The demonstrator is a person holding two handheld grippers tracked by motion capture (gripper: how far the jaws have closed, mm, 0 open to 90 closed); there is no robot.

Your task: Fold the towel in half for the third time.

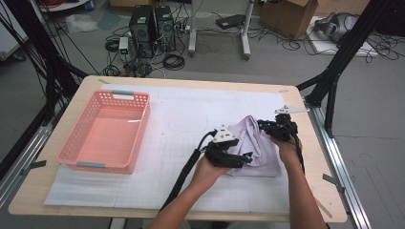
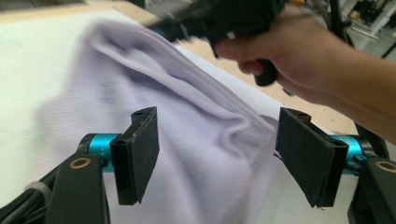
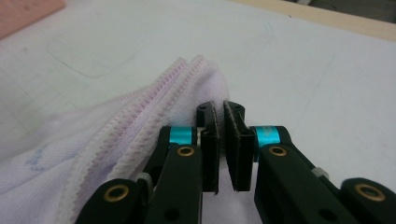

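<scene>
Right gripper (image 3: 223, 140) pinching lilac cloth (image 3: 140, 121), hem stitching close-up

Even bright light, soft shadows, motion blur

My left gripper (image 2: 217, 161) jaws wide apart w/ lilac cloth (image 2: 187, 121) between, pads not touching; other hand (image 2: 299, 60) gripping behind.

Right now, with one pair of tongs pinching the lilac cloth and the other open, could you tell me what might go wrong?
1. The right tongs grip only a thin bit of the lilac cloth near its stitched hem, so a pull could slip it free.
2. The left tongs stand open with cloth between the pads; closing here might catch a bunched fold rather than an edge.
3. The pink basket sits far to the left, so a carry might drag loose cloth.
</scene>
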